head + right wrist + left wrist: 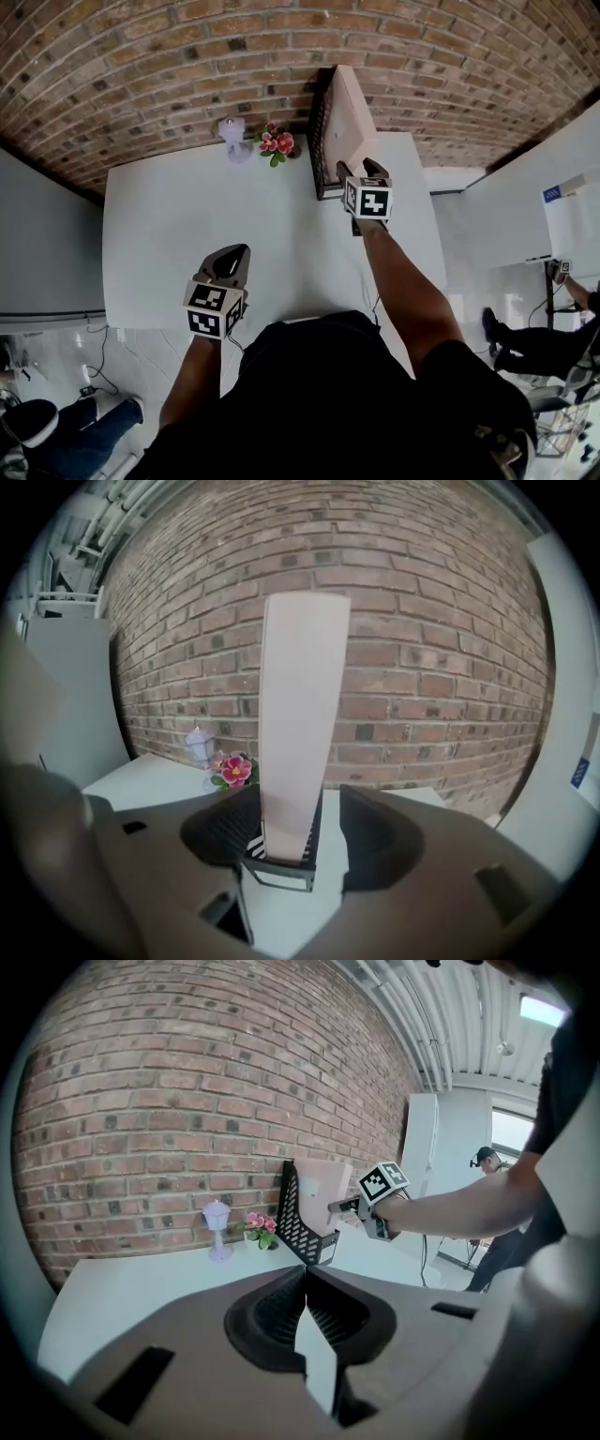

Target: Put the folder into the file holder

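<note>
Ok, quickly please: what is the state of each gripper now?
Left gripper: closed, empty.
Right gripper: open; the folder, standing in the file holder, is between its jaws, not gripped.

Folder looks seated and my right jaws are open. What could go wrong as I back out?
The folder stands tall above the file holder, between the jaws of the open right gripper; a sideways pull-back could snag and tip it. The mesh holder might also slide if bumped.
</note>
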A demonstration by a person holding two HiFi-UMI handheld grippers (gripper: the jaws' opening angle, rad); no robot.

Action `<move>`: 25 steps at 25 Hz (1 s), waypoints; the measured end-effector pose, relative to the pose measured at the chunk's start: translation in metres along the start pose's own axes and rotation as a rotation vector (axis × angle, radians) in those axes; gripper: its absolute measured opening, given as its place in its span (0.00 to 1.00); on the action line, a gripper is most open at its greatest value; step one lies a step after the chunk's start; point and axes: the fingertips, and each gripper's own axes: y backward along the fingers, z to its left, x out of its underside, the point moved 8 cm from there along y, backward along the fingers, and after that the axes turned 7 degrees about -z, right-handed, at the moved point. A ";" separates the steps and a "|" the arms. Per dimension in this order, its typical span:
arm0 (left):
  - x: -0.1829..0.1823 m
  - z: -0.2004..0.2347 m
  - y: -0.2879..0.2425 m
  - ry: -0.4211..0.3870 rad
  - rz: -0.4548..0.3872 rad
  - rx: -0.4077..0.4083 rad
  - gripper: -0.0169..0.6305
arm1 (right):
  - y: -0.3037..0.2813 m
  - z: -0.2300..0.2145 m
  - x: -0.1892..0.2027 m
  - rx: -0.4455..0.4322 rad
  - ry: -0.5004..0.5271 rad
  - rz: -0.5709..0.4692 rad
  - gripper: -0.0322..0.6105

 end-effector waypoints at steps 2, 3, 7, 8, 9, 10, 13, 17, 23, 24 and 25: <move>-0.002 -0.003 0.000 -0.005 -0.007 0.021 0.03 | 0.017 0.002 -0.001 -0.016 -0.009 -0.015 0.48; -0.002 -0.004 0.000 -0.006 -0.010 0.033 0.03 | 0.025 0.004 -0.001 -0.025 -0.013 -0.022 0.48; -0.010 -0.006 0.003 -0.001 -0.031 0.084 0.03 | 0.065 0.020 -0.003 -0.078 -0.030 -0.056 0.47; -0.012 -0.006 0.004 0.001 -0.035 0.098 0.03 | 0.076 0.026 -0.003 -0.101 -0.037 -0.068 0.47; -0.013 -0.007 0.004 0.001 -0.037 0.112 0.03 | 0.088 0.033 -0.003 -0.127 -0.046 -0.084 0.45; -0.015 -0.008 0.005 0.001 -0.039 0.125 0.03 | 0.100 0.040 -0.003 -0.156 -0.058 -0.105 0.43; -0.019 -0.011 0.006 -0.014 -0.046 0.155 0.03 | 0.138 0.058 0.000 -0.233 -0.099 -0.165 0.34; -0.026 -0.018 0.004 -0.029 -0.086 0.177 0.03 | 0.173 0.067 0.006 -0.280 -0.100 -0.198 0.24; -0.031 -0.037 0.004 -0.061 -0.093 0.172 0.03 | 0.201 0.054 0.015 -0.351 -0.088 -0.179 0.06; -0.032 -0.040 0.004 -0.066 -0.092 0.168 0.03 | 0.205 0.050 0.014 -0.356 -0.077 -0.188 0.06; -0.033 -0.044 0.003 -0.066 -0.095 0.163 0.03 | 0.208 0.046 0.012 -0.361 -0.065 -0.196 0.06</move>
